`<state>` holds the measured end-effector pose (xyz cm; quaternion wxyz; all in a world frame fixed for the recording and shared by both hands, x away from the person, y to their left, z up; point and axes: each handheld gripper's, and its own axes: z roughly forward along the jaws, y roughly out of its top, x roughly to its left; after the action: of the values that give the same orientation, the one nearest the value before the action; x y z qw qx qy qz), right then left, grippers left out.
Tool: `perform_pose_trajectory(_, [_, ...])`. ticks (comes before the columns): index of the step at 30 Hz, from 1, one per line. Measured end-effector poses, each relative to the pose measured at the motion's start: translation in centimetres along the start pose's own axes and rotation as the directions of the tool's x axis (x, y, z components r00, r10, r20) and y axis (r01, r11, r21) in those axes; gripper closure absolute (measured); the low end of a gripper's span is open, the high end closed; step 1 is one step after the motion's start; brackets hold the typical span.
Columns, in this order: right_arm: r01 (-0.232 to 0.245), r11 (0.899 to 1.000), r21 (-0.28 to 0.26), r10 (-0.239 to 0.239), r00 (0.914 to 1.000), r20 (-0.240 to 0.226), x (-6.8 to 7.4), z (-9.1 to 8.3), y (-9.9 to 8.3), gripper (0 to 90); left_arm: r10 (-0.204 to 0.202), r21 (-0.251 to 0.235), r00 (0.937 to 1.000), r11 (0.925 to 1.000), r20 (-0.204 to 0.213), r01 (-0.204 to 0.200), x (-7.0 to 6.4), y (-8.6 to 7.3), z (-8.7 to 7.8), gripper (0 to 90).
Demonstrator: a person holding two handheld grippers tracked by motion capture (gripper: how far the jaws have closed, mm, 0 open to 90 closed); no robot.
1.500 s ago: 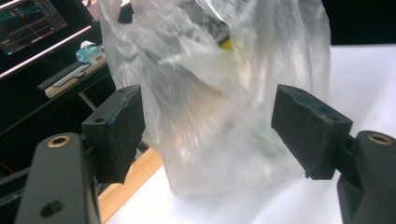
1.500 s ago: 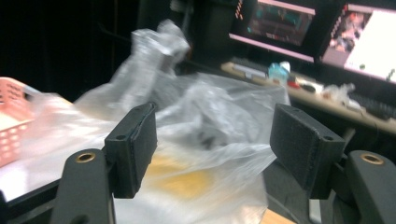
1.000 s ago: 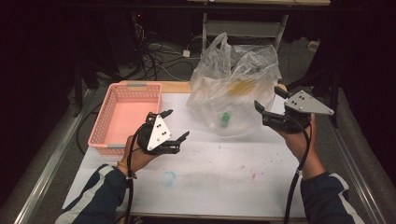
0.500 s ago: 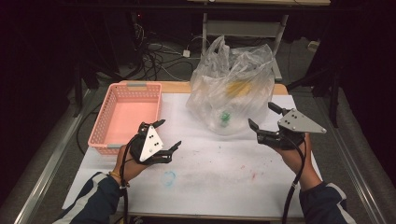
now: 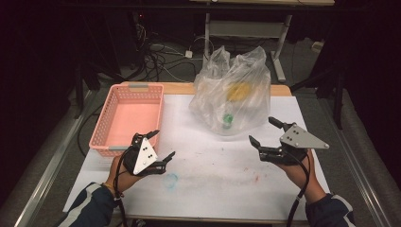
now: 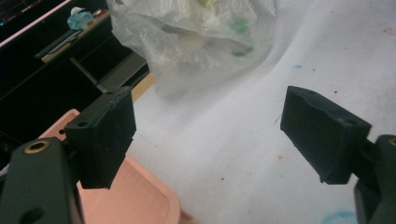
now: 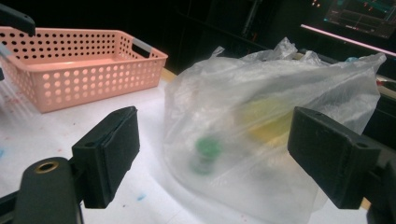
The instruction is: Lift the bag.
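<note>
The bag [image 5: 231, 92], slack clear plastic just ahead of the right tool [image 5: 273, 136] and farther off from the left tool [image 5: 161, 144], both spread wide and empty, could slip, tear, or spill its green-capped bottle [image 7: 205, 154] if pinched by one thin fold.

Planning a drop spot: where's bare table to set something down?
Free: the white sheet between the left tool and right tool, in front of the bag. The strip between basket and bag is narrower. Crowded: the far edge, taken by both.
</note>
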<state>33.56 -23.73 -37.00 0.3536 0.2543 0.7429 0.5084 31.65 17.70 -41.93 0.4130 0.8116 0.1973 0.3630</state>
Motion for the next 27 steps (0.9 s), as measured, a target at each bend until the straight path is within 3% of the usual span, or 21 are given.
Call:
perform_pose_trajectory(12, [0.024, 0.999, 0.037, -0.023, 0.9995, -0.022, 1.3, -0.4, -3.2, 17.2, 0.002, 0.043, 1.0000, 0.9991, -0.003, -0.002, -0.5, -2.1, -0.6, 17.6])
perform_pose_trajectory(18, [0.001, 0.997, 0.072, 0.002, 0.9992, -0.039, 1.7, -0.8, -5.1, 16.7, -0.010, 0.061, 1.0000, 0.9981, 0.001, 0.010, -0.9, -3.2, -1.1, 17.6])
perform_pose_trajectory(27, [-0.013, 0.994, 0.107, 0.018, 0.9989, -0.043, 2.7, -2.1, -7.8, 17.1, -0.068, 0.121, 0.9977, 0.9905, 0.010, 0.066, -1.4, -5.3, -2.0, 17.6])
